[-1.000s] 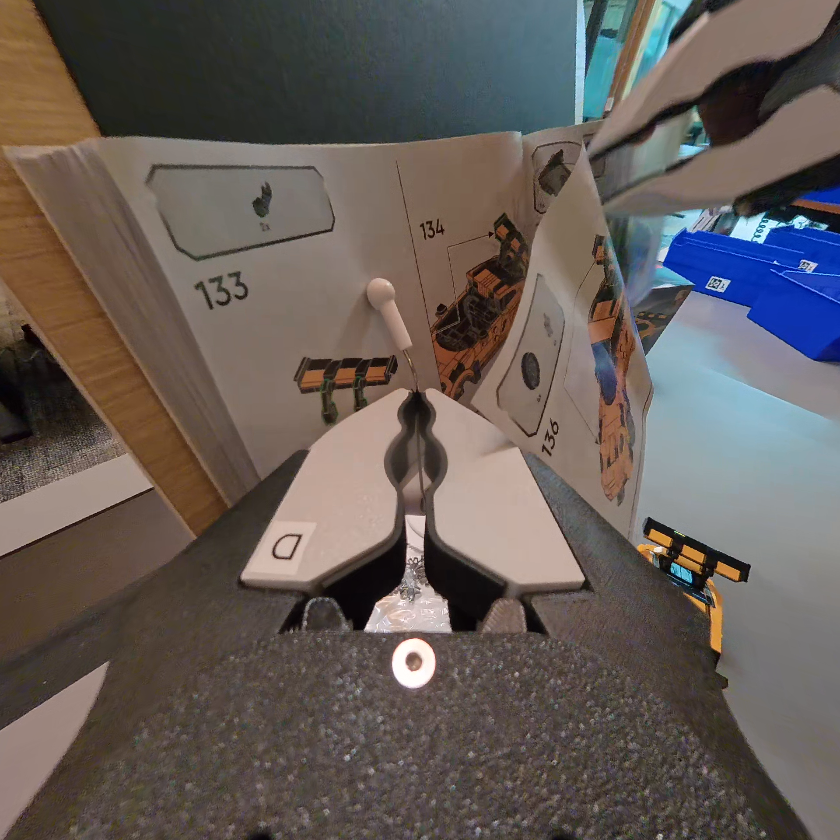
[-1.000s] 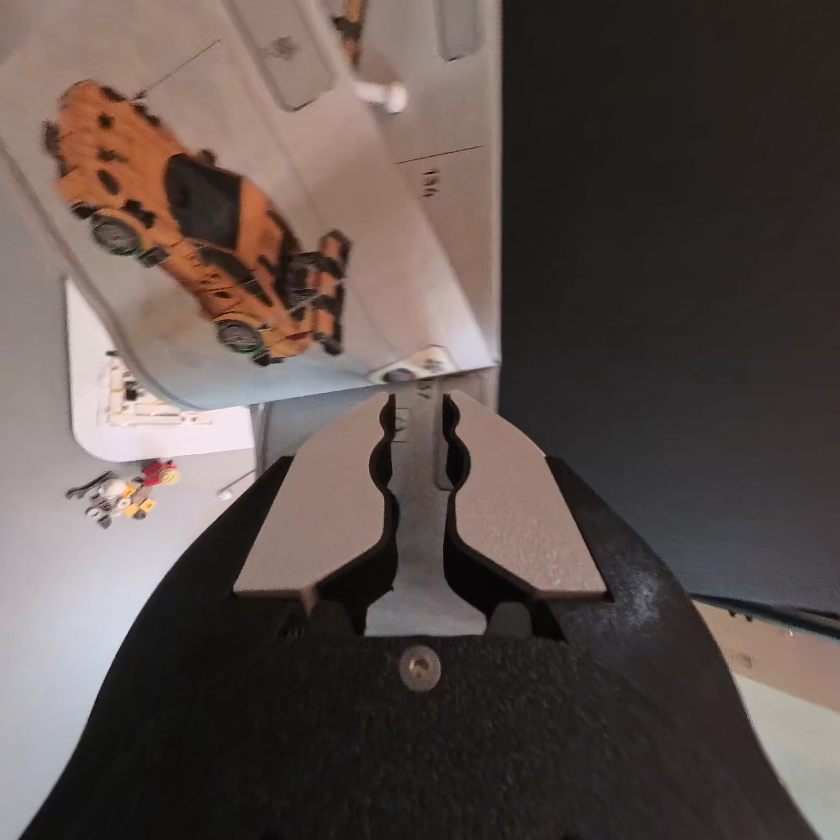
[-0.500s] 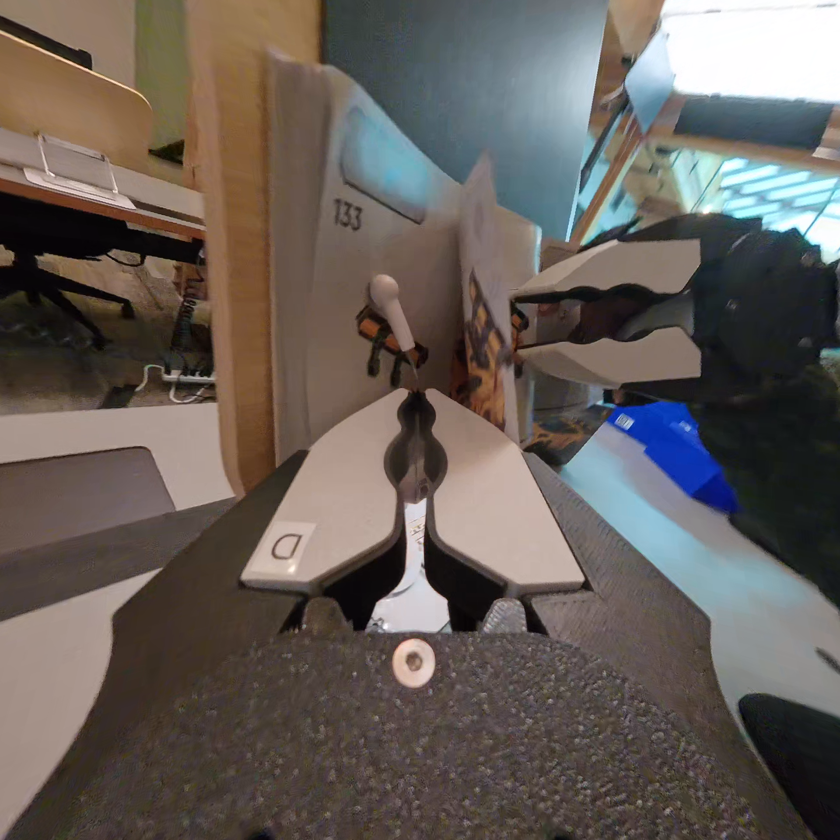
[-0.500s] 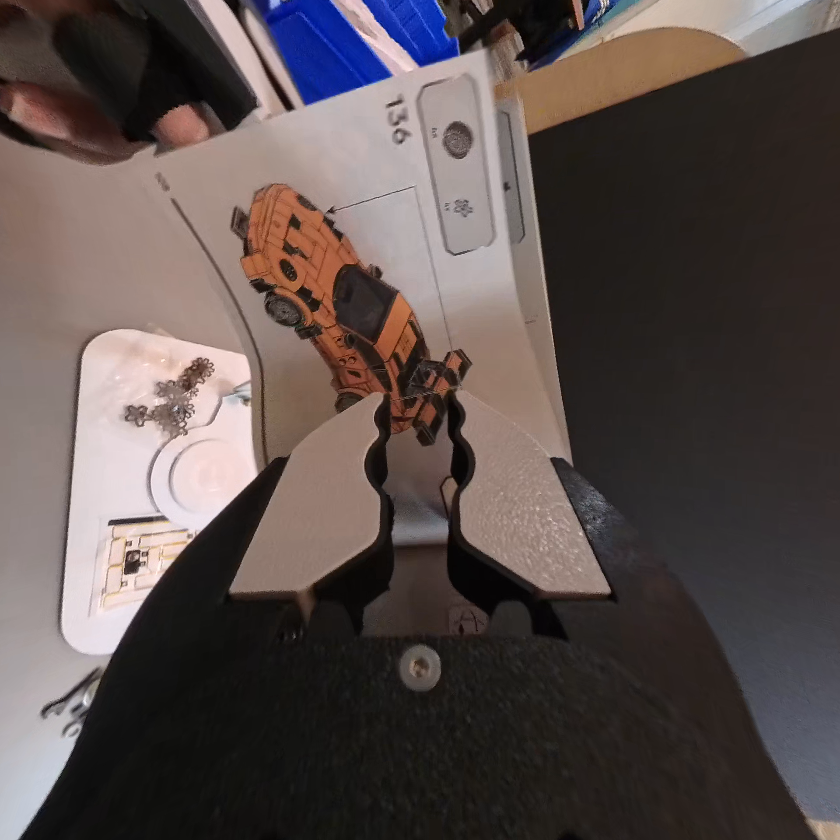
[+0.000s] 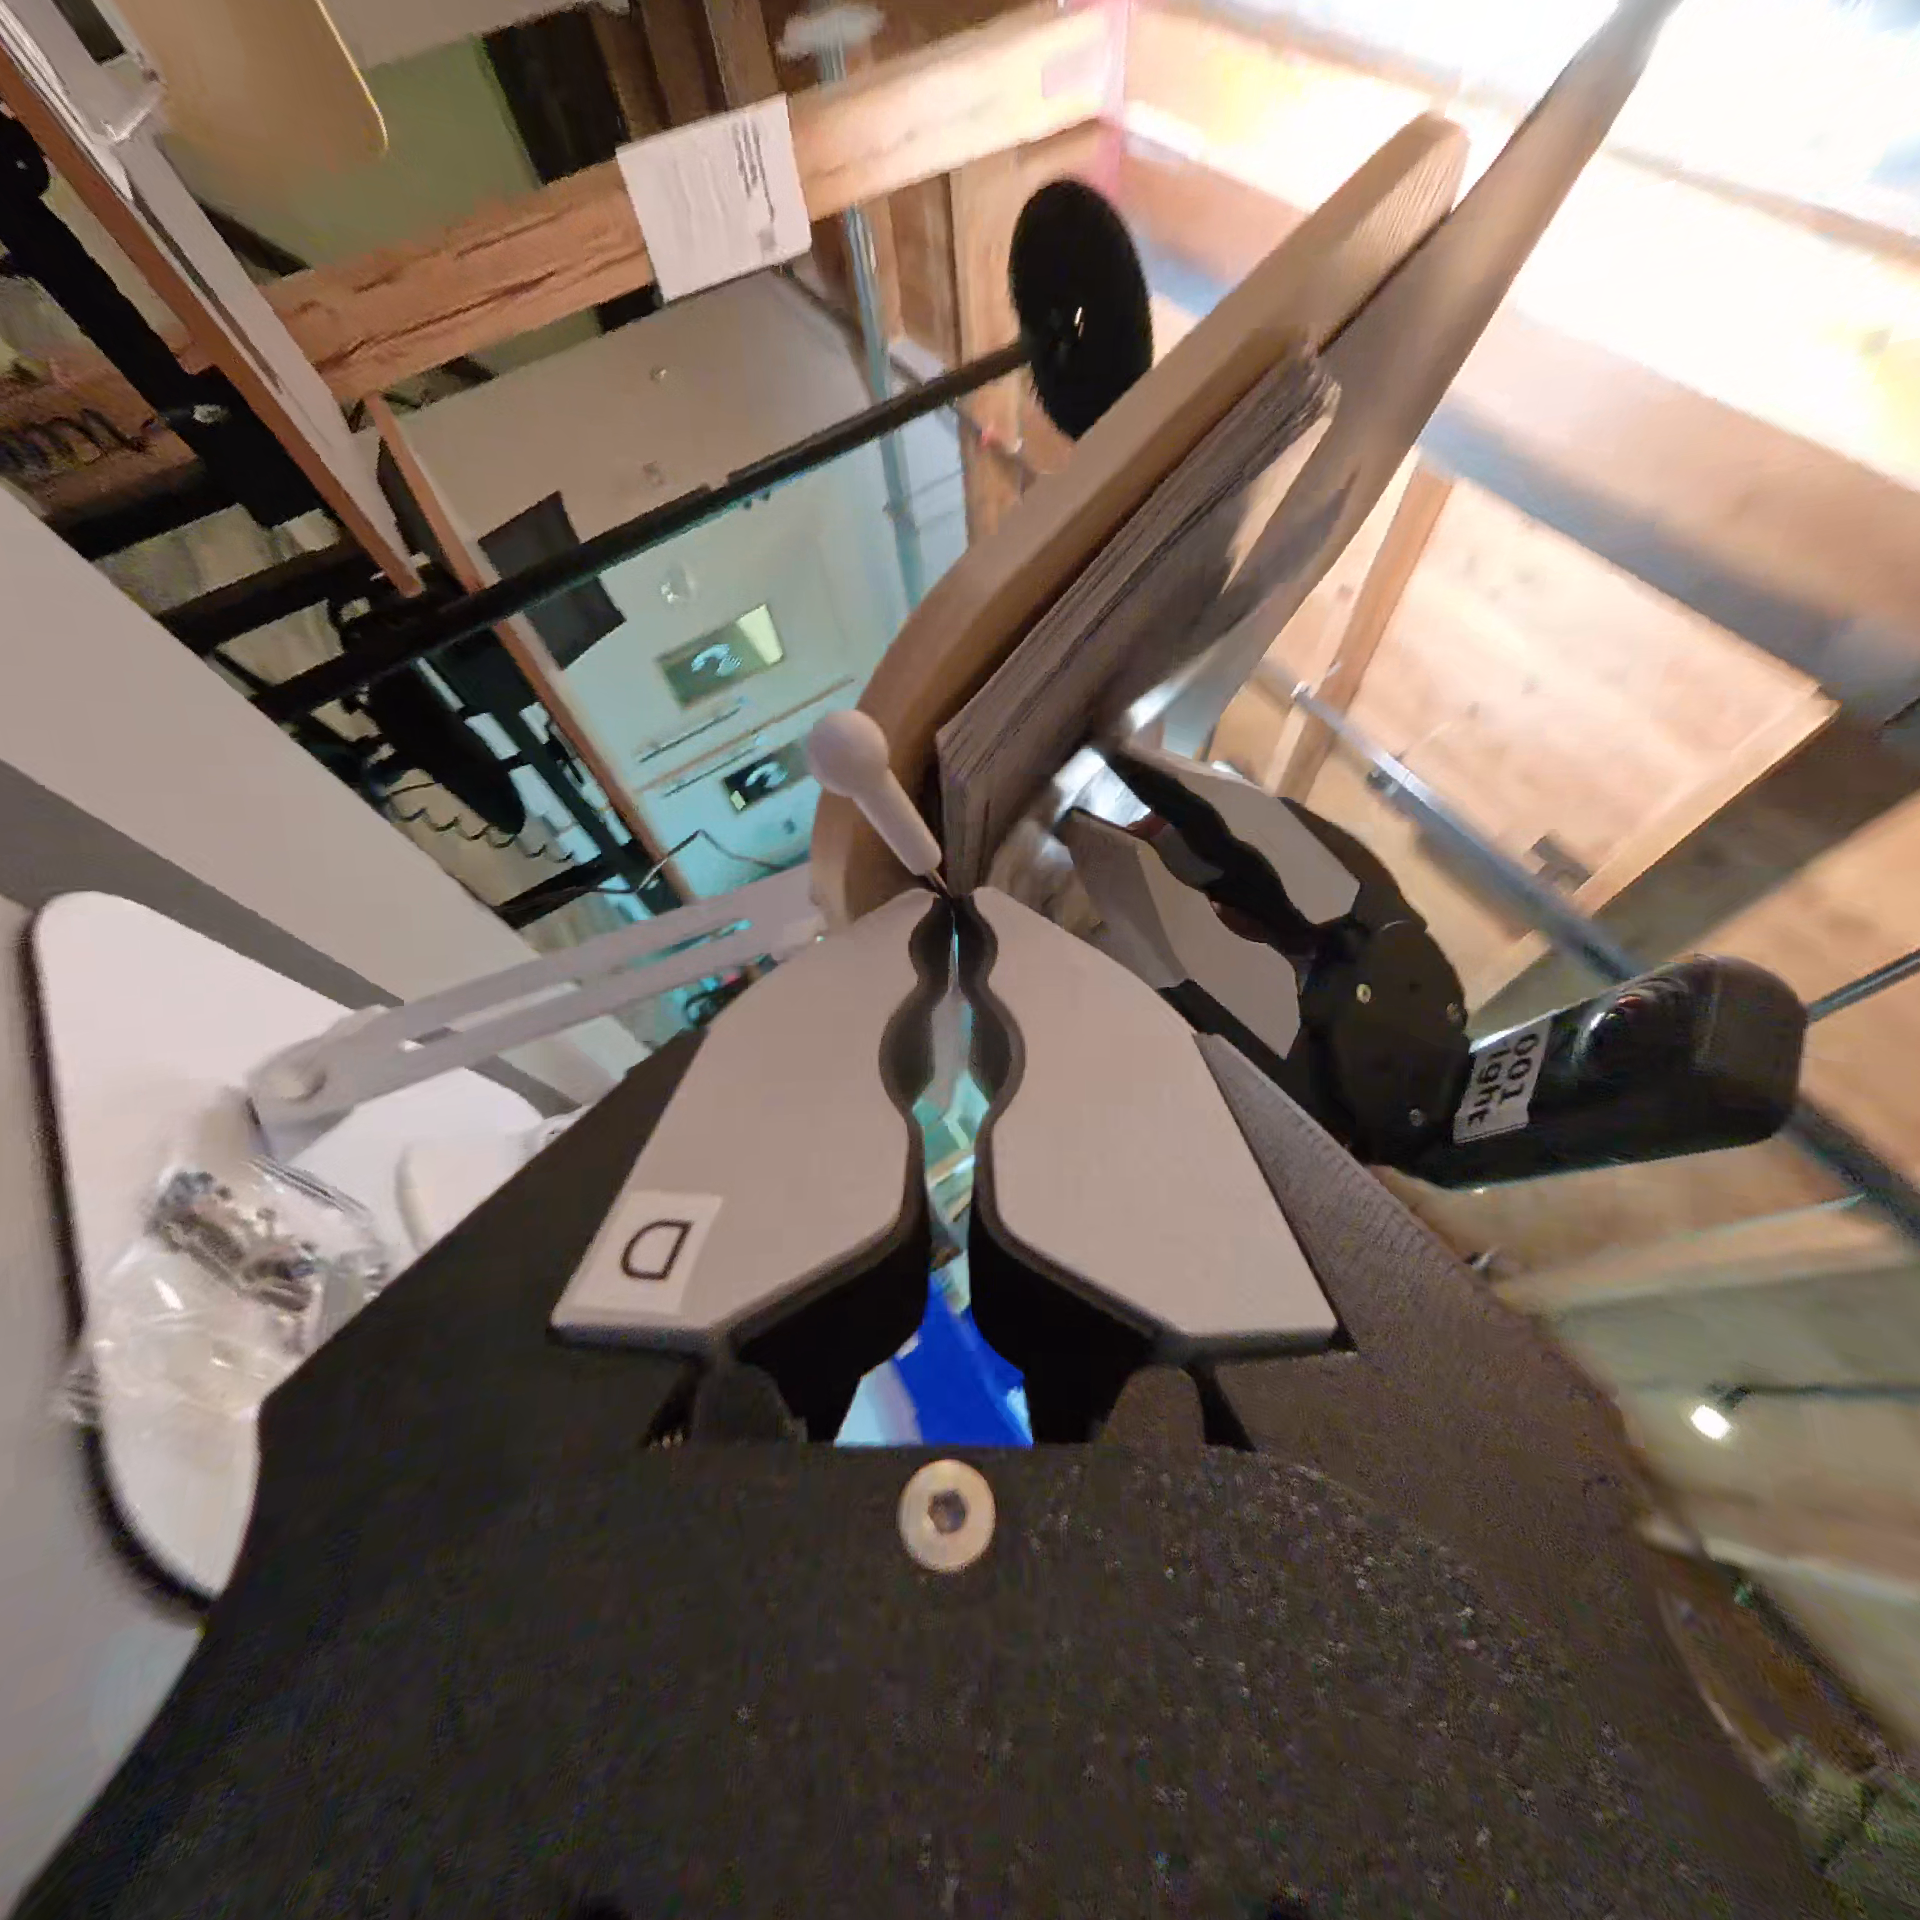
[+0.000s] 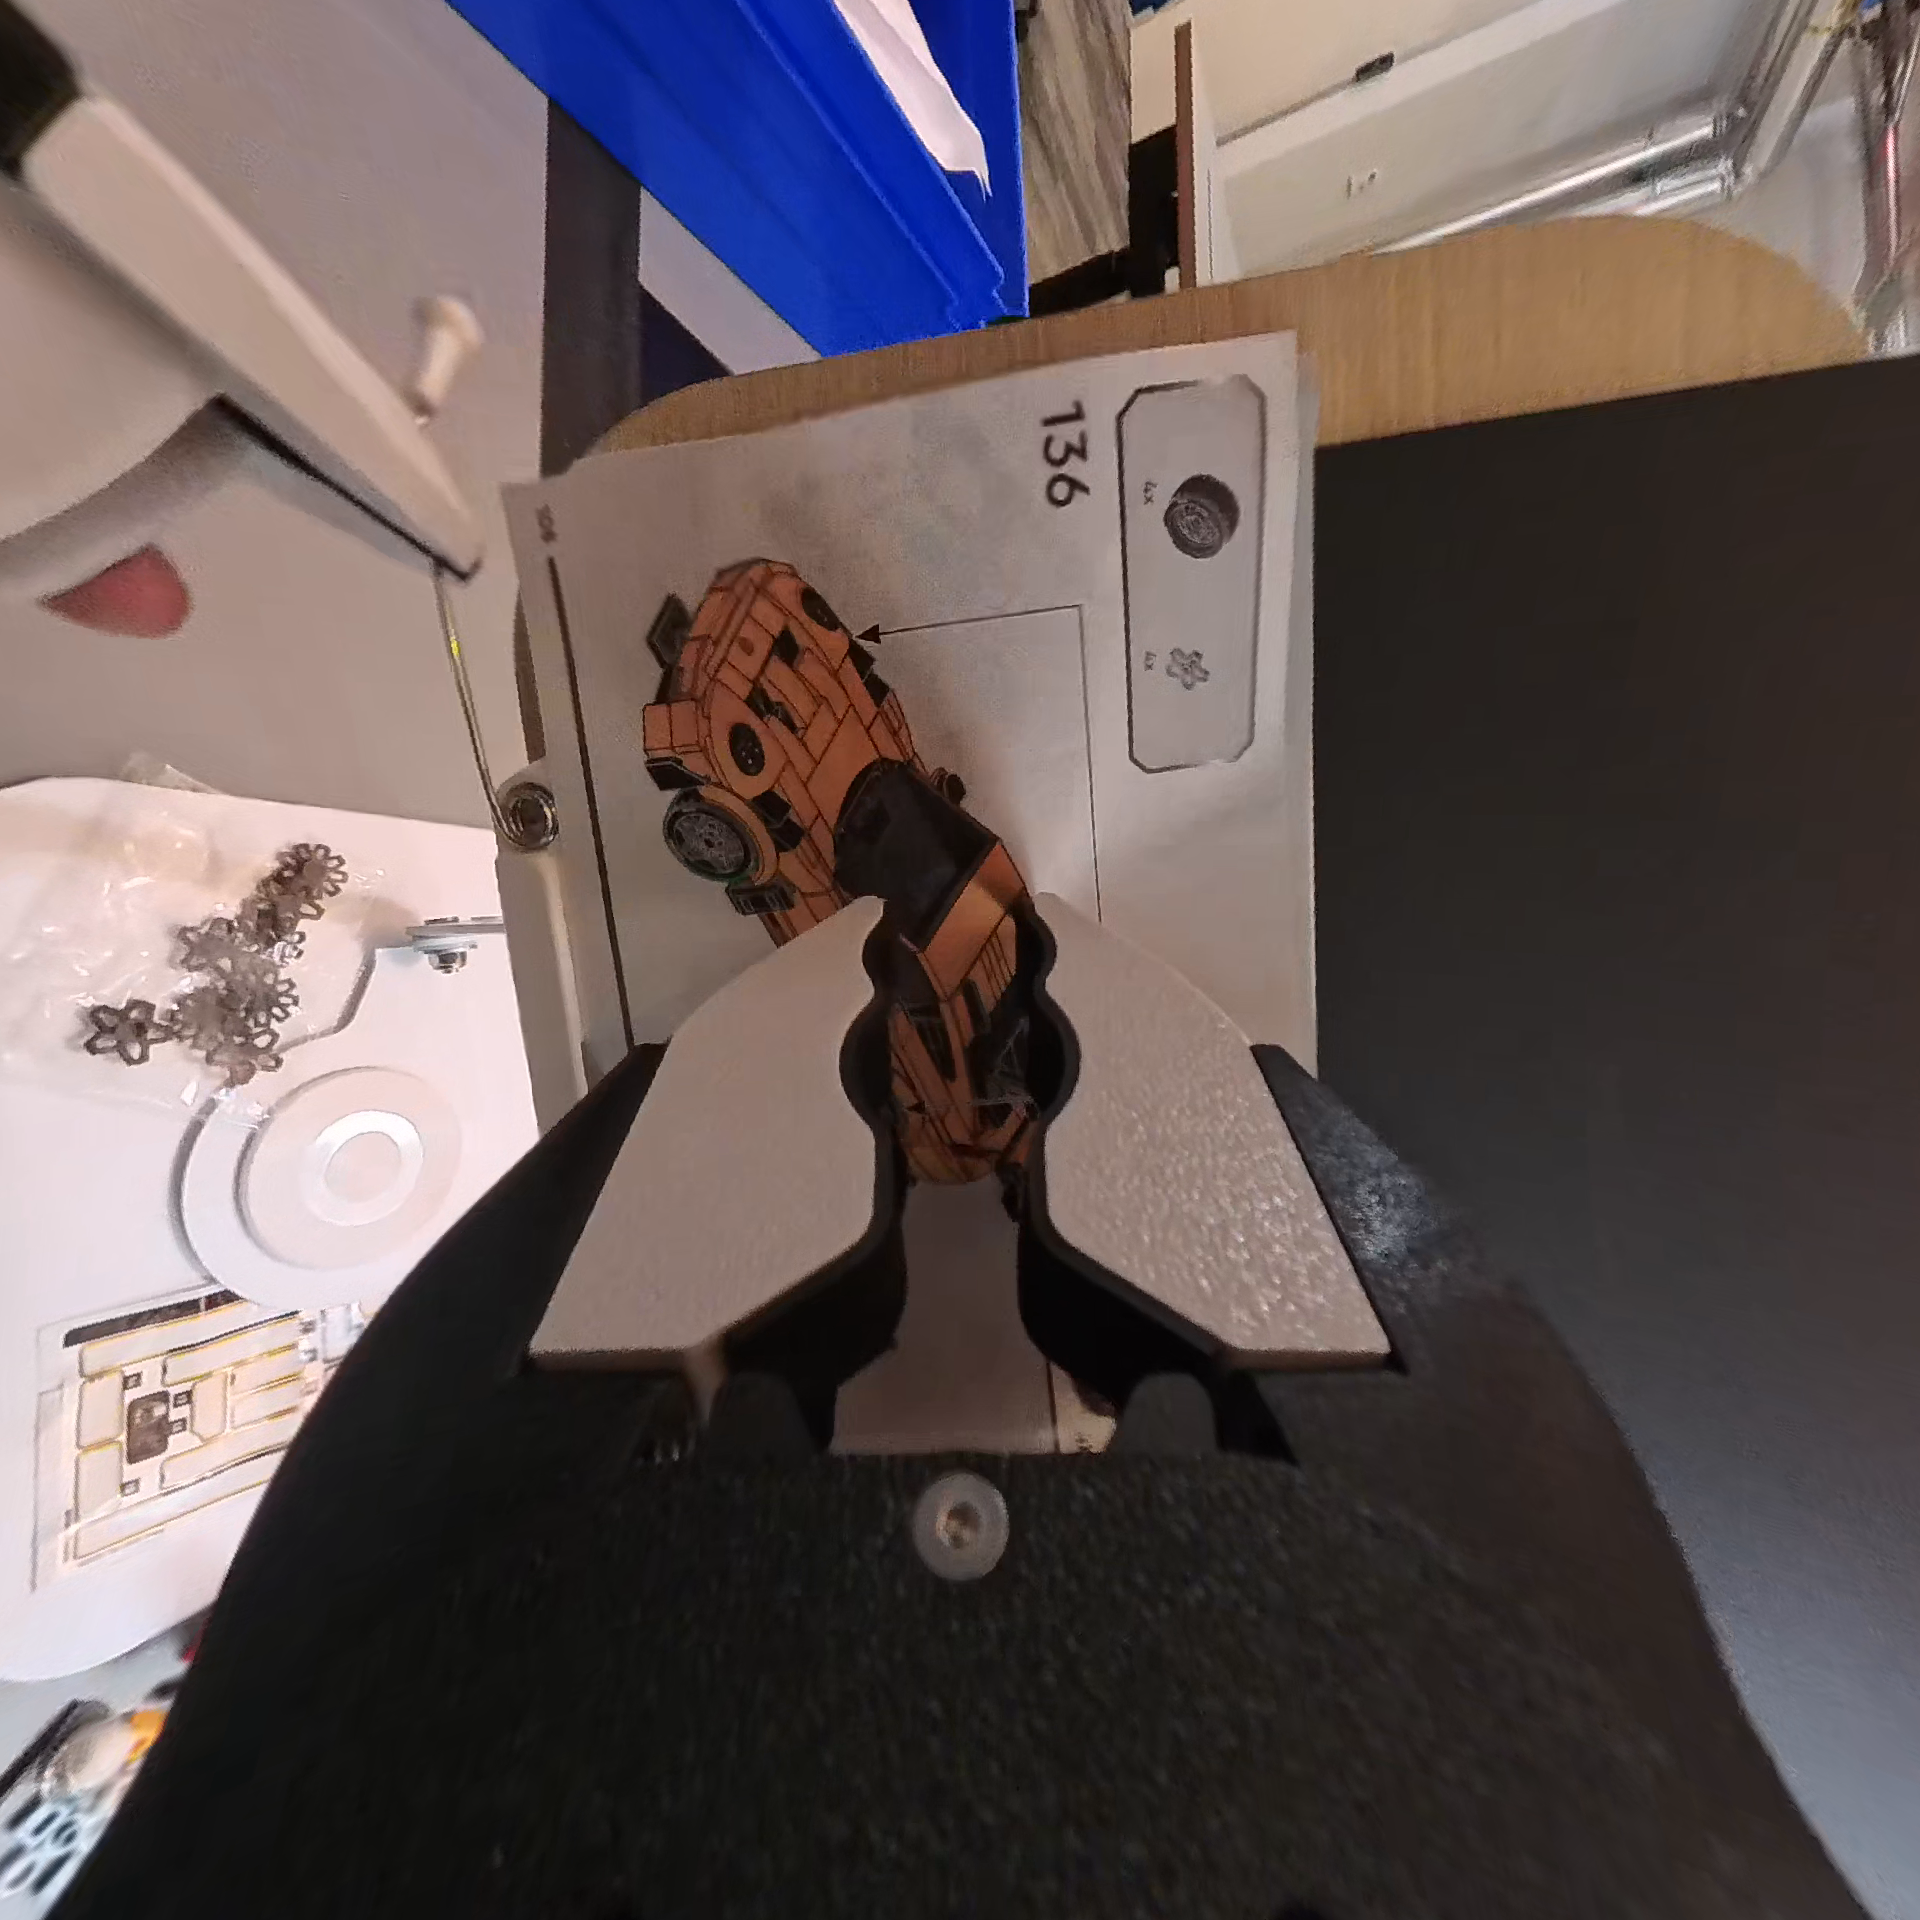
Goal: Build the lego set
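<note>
The instruction booklet [image 6: 935, 644] stands on a wooden book stand, open at a page showing an orange car. My right gripper [image 6: 961, 920] is open, its fingers just in front of that page's lower part. My left gripper [image 5: 951, 906] is shut on the thin wire of the stand's page holder, whose white tip [image 5: 862, 790] sticks out past the fingertips. The booklet shows edge-on in the left wrist view [image 5: 1122, 644], with the right gripper [image 5: 1195, 914] beside it. In the right wrist view the left gripper [image 6: 239, 343] is at the upper left, holding the page holder [image 6: 442, 348].
The stand's white base [image 6: 104, 1195] carries a clear bag of small grey flower-shaped pieces [image 6: 223, 966] and a sticker sheet [image 6: 156, 1423]. Blue bins [image 6: 831, 156] are beyond the stand. A black board [image 6: 1610, 935] is to the right. Small loose parts [image 6: 94, 1756] lie at lower left.
The turned page now lies flat against the stand and my right gripper has opened wider in front of it. My left gripper has swung round, still gripping the page holder wire.
</note>
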`<action>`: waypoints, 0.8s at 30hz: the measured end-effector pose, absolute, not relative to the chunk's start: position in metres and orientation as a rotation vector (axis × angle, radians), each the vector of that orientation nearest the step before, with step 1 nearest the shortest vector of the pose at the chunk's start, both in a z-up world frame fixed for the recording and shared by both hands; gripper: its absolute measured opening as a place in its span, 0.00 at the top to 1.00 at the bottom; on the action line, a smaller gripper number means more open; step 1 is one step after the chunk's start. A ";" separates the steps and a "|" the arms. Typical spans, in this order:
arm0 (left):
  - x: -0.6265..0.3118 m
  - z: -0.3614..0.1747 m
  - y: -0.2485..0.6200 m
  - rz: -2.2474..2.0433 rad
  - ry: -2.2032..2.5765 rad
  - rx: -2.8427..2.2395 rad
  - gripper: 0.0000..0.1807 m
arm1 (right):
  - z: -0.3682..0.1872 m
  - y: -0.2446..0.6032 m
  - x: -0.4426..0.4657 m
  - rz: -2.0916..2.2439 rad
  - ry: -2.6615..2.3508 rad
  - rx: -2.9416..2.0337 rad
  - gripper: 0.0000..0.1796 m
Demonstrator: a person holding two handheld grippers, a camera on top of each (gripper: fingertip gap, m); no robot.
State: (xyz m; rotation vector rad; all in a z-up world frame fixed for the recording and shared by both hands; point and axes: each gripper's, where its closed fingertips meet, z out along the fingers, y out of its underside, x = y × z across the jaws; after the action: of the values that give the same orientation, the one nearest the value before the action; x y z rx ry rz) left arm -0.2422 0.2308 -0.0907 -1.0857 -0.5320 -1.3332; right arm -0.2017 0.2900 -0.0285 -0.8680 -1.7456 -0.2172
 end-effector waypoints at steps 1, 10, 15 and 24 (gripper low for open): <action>-0.242 -0.092 0.229 -1.342 -0.559 -1.046 1.00 | -0.028 0.290 -0.202 -0.209 -1.739 -0.888 0.89; -0.229 -0.059 0.229 -0.672 -0.285 -1.288 1.00 | -0.027 0.279 -0.215 -0.117 -1.663 -0.960 0.90; -0.205 -0.043 0.252 -0.262 0.109 -1.554 0.99 | -0.025 0.271 -0.221 0.052 -1.637 -1.025 0.91; -0.204 -0.047 0.262 -0.024 0.390 -1.695 0.98 | 0.005 0.294 -0.139 0.340 -1.445 -1.107 0.91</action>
State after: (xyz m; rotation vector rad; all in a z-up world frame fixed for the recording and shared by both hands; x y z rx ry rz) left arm -0.2038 0.2620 -0.0465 -1.6950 0.3899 -0.0236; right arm -0.1387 0.2941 0.0055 -1.1075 -1.4454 0.3402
